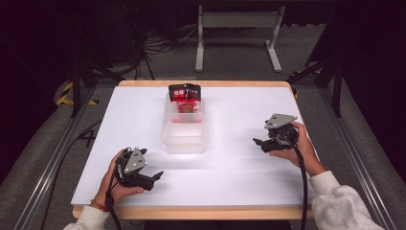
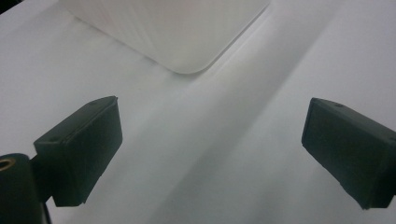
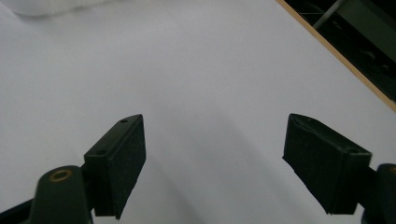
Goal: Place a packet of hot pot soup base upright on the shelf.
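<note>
A clear plastic box (image 1: 184, 130) stands in the middle of the white table (image 1: 143, 115), and its near corner (image 2: 187, 42) appears in the left gripper view. Red and black snack packets (image 1: 185, 96) lie in its far end. My left gripper (image 1: 155, 178) rests low at the table's front left, held in a hand, open with nothing between its jaws (image 2: 210, 154). My right gripper (image 1: 257, 143) sits at the right, held in the other hand and pointing left toward the box, open and empty (image 3: 215, 163).
The table's wooden edge (image 3: 336, 51) runs close on the right gripper's far side. A white metal frame (image 1: 237, 36) and cables lie on the floor beyond the table. Bare white surface surrounds both grippers.
</note>
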Tool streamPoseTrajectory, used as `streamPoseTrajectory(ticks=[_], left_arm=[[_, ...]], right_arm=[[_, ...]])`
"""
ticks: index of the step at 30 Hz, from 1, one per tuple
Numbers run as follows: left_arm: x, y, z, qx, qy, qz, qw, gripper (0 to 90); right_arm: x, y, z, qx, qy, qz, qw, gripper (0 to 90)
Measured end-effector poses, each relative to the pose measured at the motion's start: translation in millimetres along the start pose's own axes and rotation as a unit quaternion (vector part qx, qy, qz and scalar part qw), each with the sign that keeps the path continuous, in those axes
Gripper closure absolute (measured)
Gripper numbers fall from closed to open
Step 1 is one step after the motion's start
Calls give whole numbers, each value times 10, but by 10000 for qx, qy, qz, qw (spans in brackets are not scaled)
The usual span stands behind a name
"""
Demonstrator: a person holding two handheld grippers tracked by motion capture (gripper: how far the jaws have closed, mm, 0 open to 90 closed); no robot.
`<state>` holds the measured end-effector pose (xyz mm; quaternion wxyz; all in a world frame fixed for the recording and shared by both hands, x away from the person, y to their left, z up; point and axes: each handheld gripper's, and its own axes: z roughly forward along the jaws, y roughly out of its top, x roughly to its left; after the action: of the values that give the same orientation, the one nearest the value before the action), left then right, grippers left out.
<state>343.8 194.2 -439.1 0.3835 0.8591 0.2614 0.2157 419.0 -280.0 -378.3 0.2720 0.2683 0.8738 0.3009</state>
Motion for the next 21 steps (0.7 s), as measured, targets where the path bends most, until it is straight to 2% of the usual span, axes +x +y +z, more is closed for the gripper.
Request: streamPoseTrajectory(ticks=[4,8,13,21], left_arm=[[5,-28,-2,16,-2,-29,10000,56],[1,-31,-11,-3,-14,-47,10000,56],[-19,-39,-17,23,-19,-6,10000,56],[-40,-73,-31,68,-36,7,10000,56]], right_arm=[[32,-90,-61,-6,58,12,10000,211],[70,-166,-109,39,-2,-72,10000,207],[129,-274,-166,104,46,-138,9998,194],[180,-426,-272,24,-1,-115,9999,191]])
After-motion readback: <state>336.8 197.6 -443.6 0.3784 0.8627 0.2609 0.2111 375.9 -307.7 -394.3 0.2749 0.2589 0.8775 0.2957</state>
